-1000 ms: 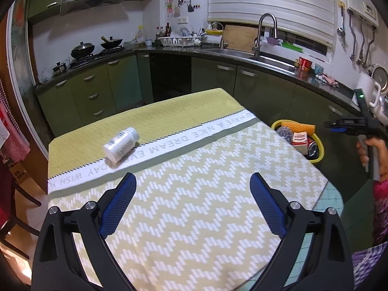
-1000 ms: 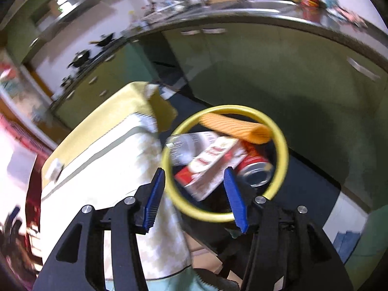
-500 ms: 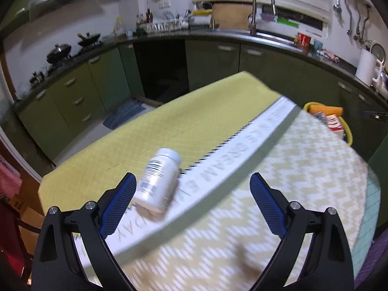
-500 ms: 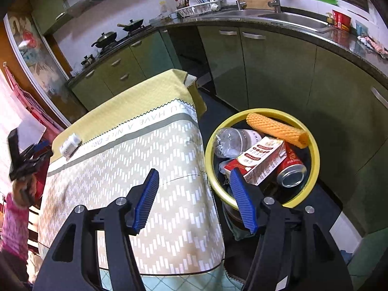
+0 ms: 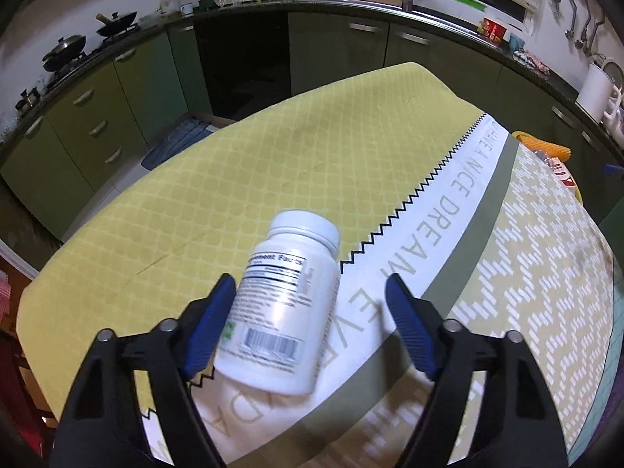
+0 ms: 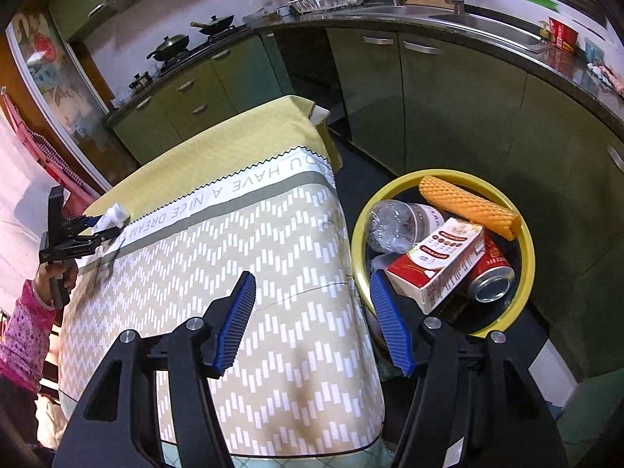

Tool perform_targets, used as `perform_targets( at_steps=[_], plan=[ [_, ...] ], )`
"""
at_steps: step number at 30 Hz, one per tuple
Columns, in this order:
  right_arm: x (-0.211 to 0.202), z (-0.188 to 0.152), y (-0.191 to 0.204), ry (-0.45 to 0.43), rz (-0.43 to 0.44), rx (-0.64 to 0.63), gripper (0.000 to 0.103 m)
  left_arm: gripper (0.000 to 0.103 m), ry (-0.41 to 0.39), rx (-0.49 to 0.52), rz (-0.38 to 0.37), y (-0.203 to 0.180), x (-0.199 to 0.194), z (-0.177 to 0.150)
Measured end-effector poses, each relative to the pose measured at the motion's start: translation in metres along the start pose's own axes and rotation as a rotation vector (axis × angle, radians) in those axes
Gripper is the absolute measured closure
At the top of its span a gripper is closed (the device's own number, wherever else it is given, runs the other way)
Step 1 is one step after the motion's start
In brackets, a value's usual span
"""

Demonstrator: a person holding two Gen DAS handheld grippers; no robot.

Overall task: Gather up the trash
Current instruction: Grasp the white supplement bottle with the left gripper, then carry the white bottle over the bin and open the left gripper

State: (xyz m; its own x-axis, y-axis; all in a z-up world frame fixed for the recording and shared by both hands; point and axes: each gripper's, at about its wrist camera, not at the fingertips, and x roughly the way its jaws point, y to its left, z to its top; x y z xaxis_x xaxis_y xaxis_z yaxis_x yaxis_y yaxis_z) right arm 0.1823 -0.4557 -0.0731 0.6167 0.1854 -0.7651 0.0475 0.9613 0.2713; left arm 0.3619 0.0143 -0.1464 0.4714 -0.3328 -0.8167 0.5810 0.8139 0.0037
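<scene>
White bottle (image 5: 284, 308); yellow bin (image 6: 524, 241)

A white pill bottle (image 5: 281, 304) lies on its side on the tablecloth (image 5: 296, 156), cap on and pointing away, across the zigzag border, its label and barcode up. The yellow-rimmed bin (image 6: 524, 234) beside the table holds a clear bottle (image 6: 397, 222), a carton (image 6: 436, 261), a can (image 6: 493, 277) and an orange foam net (image 6: 468, 206).

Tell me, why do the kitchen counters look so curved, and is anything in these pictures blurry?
Left wrist view: the fisheye lens bows the counter and darkens the corners; the white pill bottle between the left gripper fingers is slightly smeared, its label soft. Right wrist view: same bending, but sharper; the yellow bin and its trash read clearly.
</scene>
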Motion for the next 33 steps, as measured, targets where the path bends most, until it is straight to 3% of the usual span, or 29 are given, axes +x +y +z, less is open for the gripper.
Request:
perform_targets(
  at_steps=[3,4,12,18,24,26,33],
  plan=[
    [0.001,-0.001,0.003,0.004,0.004,-0.007,0.042,0.048,0.011,-0.013,0.001,0.001,0.004,0.0],
    [0.0,-0.001,0.003,0.005,0.005,-0.007,0.042,0.058,0.027,-0.024,-0.002,0.001,0.007,-0.001],
    [-0.009,-0.006,-0.005,-0.01,0.017,0.001,0.042,0.058,0.035,-0.032,0.046,-0.018,-0.001,-0.011],
    [-0.024,-0.013,-0.015,-0.038,0.015,0.011,0.042,0.059,-0.003,-0.015,0.019,-0.061,-0.032,-0.01],
    [-0.055,-0.023,-0.047,-0.099,-0.075,0.053,0.042,0.058,-0.061,0.086,-0.064,-0.154,-0.073,0.014],
    [-0.066,-0.029,-0.064,-0.117,-0.107,0.078,0.042,0.058,-0.073,0.118,-0.139,-0.195,-0.081,0.028],
    [-0.088,-0.058,-0.11,-0.142,-0.112,0.153,0.041,0.058,-0.055,0.236,-0.352,-0.319,-0.06,0.086]
  ],
)
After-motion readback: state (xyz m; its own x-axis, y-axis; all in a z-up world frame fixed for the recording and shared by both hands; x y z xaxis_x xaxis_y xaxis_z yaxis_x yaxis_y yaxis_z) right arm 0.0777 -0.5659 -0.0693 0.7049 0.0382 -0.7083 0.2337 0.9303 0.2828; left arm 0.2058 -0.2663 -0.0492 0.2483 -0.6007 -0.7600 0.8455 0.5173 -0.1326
